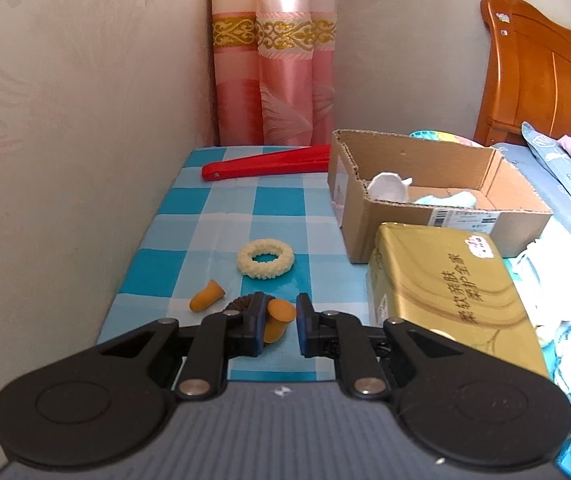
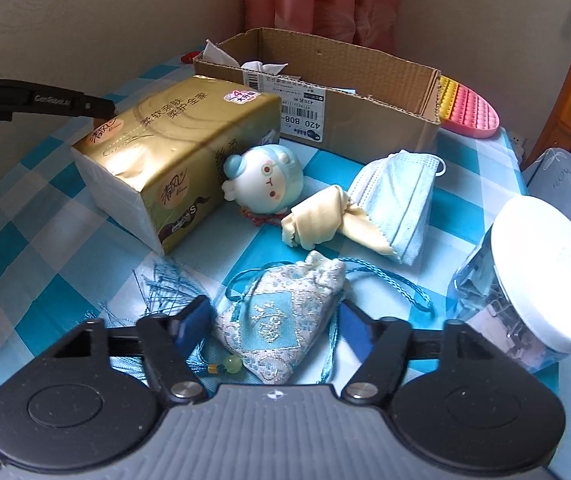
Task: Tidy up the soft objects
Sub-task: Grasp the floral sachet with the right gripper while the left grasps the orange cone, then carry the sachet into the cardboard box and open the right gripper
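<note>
Sachet pouch (image 2: 281, 328), embroidered in pale blue and cream with a drawstring neck, lies on the checked surface (image 2: 45, 208) directly between the two fingers of the right hand-held gripper (image 2: 271, 322), its cord (image 2: 385, 280) and tassel (image 2: 165, 280) trailing to either side. We read the right hand-held gripper as partly closed around the pouch; whether its pads already press the fabric we cannot tell, since the pouch bulges over them. We judge the pouch light, soft and compressible (probably filled with something loose), so it should deform under the pads instead of slipping; the broad middle of its body is the sound place to hold, not the gathered neck or the cord, which could snag on the bead (image 2: 231, 364). Beyond it lie further soft things: a folded face mask (image 2: 397, 196), a knotted yellow cloth (image 2: 317, 220), a squishy round toy (image 2: 265, 180) and a gold tissue pack (image 2: 173, 152) just in front of the cardboard box (image 2: 345, 92). In the left wrist view the left hand-held gripper (image 1: 279, 320) shows a narrow gap with an orange foam earplug (image 1: 279, 318) in it, touching the left pad; we cannot tell whether it is pinched. A second earplug (image 1: 207, 298), a cream scrunchie (image 1: 265, 258) and a dark hair tie (image 1: 241, 302) rest nearby.
</note>
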Demonstrator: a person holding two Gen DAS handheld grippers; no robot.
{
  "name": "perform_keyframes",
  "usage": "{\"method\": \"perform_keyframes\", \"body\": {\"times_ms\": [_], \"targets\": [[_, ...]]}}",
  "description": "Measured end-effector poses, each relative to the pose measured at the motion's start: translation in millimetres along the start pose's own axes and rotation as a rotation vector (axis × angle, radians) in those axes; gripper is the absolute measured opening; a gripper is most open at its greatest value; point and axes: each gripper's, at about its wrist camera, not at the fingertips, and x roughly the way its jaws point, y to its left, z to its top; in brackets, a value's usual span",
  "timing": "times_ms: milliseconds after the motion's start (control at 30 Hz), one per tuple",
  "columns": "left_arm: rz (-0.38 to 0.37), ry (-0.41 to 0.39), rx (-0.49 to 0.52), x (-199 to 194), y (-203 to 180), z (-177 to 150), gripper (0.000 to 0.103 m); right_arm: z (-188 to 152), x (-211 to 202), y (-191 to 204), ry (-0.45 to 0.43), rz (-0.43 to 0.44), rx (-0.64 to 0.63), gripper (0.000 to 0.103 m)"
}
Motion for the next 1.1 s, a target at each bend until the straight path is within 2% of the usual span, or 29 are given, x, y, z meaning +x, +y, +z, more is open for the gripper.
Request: {"method": "perform_keyframes", "body": {"times_ms": [67, 133, 200, 733, 1100], "targets": [[-0.003, -0.002, 0.004, -3.9, -1.0, -0.1, 0.014, 0.4, -1.6, -1.0, -0.001, -0.005, 0.005, 0.058], [-0.010, -0.002, 0.005, -7.3, -1.7, 0.2, 0.014, 0.7, -2.8, -1.3, 0.001, -0.011, 0.006, 0.042], [-0.018, 0.002, 0.007, -11.5, -2.3, 1.1, 0.014, 0.6, -5.3, -2.0, 0.006, -0.008, 0.010, 0.037], [-0.096, 0.005, 0.067, -57.9, -17.6, 1.7, 0.014, 5.7, -63.0, -6.2, -0.067, -0.011, -0.041, 0.037], [-0.148, -0.001, 0.098, -72.2, -27.0, -2.6, 0.014, 54.9, -86.7, -17.7, -0.145, -0.039, -0.128, 0.037]]}}
